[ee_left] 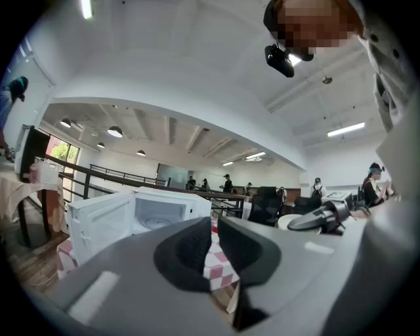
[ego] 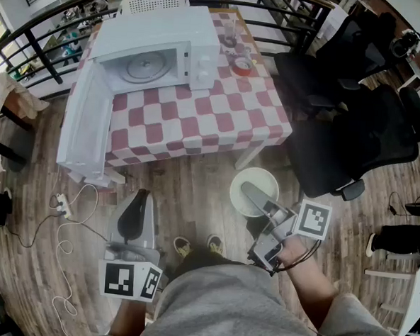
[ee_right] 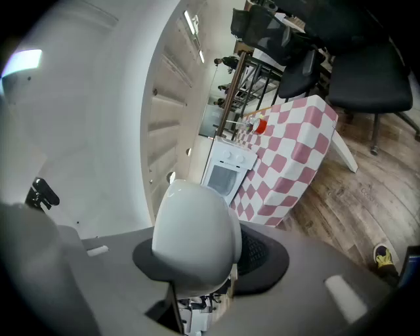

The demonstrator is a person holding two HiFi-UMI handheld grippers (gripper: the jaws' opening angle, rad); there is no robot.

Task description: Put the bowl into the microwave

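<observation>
A white microwave (ego: 156, 54) stands on the red-and-white checkered table (ego: 199, 120), its door (ego: 85, 124) swung open to the left and its cavity showing a glass turntable. A white bowl (ego: 240, 197) hangs over the wooden floor in front of the table, with my right gripper (ego: 254, 196) shut on its rim, one finger inside. In the right gripper view the bowl (ee_right: 193, 239) fills the space at the jaws and the microwave (ee_right: 226, 167) lies beyond. My left gripper (ego: 141, 198) is low at the left, shut and holding nothing; its view faces the open microwave (ee_left: 161, 213).
Black office chairs (ego: 354, 130) crowd the right side of the table. A red roll and small items (ego: 242, 65) sit on the table's far right corner. A power strip with cable (ego: 62, 206) lies on the floor at the left. A railing runs behind the table.
</observation>
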